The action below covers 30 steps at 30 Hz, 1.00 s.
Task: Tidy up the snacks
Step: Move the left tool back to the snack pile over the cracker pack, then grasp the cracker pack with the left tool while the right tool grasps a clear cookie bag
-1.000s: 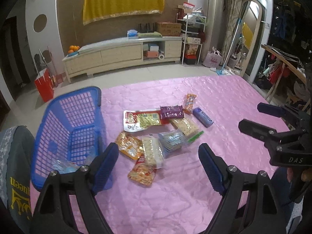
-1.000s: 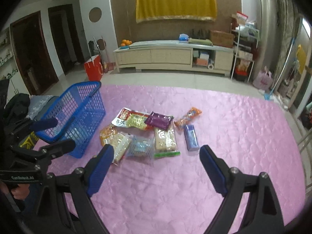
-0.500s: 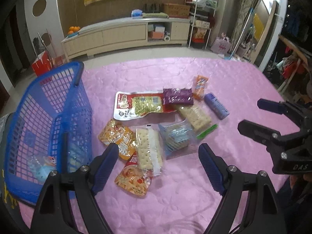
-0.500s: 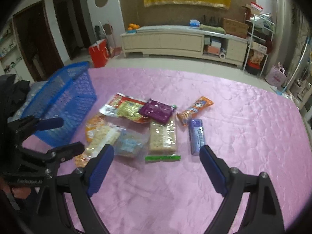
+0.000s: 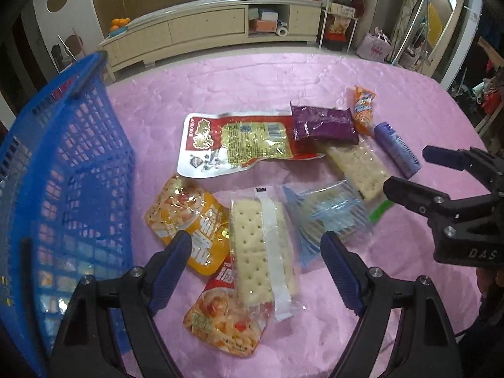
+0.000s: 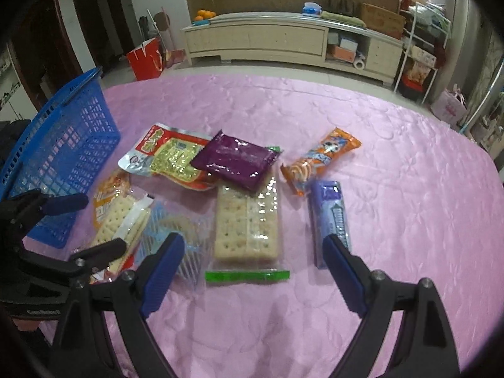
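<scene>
Several snack packs lie on the pink tablecloth (image 5: pixel 239 78). My left gripper (image 5: pixel 256 252) is open, low over a clear cracker pack (image 5: pixel 261 245) that overlaps two orange packets (image 5: pixel 186 217). A blue wafer bag (image 5: pixel 327 217) lies to its right. My right gripper (image 6: pixel 252 252) is open over a second cracker pack (image 6: pixel 247 223) with a green strip. A purple packet (image 6: pixel 236 159), a red-and-yellow pouch (image 6: pixel 170 156), an orange wrapper (image 6: pixel 318 160) and a lilac pack (image 6: pixel 330 217) lie around it. The blue basket (image 5: pixel 60 170) stands at the left.
The basket also shows at the left of the right wrist view (image 6: pixel 63 151), with some items visible through its mesh. Beyond the table's far edge are a cream cabinet (image 6: pixel 283 41), a red bag (image 6: pixel 146 60) and a shelf rack (image 6: pixel 419 47).
Both grippers have moved forward and down toward the snack pile, which now fills more of each view. Both stay open and empty.
</scene>
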Each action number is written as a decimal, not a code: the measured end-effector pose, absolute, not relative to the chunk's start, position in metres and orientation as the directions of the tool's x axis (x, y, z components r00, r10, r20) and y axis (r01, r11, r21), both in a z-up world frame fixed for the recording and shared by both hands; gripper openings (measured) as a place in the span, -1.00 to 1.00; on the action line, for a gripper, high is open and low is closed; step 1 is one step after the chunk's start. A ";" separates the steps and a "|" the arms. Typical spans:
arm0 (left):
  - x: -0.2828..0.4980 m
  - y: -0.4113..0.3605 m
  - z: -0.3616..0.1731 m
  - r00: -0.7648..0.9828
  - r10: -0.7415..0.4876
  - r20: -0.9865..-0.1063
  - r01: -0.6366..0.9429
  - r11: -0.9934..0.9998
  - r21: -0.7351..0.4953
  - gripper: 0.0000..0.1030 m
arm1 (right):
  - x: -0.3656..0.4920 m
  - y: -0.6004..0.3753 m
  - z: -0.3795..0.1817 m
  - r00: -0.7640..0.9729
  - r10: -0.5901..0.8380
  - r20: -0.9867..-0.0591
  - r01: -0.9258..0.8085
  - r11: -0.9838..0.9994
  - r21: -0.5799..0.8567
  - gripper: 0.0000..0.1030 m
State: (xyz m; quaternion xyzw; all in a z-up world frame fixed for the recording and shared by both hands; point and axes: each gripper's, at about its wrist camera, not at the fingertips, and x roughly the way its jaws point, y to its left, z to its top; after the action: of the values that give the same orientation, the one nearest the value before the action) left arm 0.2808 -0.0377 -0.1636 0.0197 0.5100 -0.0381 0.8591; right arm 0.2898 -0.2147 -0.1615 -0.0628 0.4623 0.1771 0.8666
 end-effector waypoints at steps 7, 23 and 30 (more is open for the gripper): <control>0.285 -0.035 -0.182 0.434 -0.041 -0.900 0.091 0.996 -0.001 0.59 | 0.291 -0.213 -0.167 0.489 0.256 -0.834 -0.380 0.923 0.061 0.78; 0.285 -0.047 -0.184 0.395 -0.017 -0.919 0.122 0.992 0.034 -0.02 | 0.284 -0.207 -0.170 0.461 0.286 -0.840 -0.418 0.905 0.078 0.78; 0.278 -0.049 -0.186 0.393 -0.034 -0.919 0.121 0.993 0.015 -0.41 | 0.286 -0.191 -0.169 0.431 0.310 -0.847 -0.449 0.888 0.097 0.79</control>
State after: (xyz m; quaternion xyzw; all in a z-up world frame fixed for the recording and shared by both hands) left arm 0.2783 -0.0491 -0.1859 0.0395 0.5490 -0.0463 0.8336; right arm 0.2855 -0.1910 -0.1686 -0.0719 0.4834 0.2253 0.8428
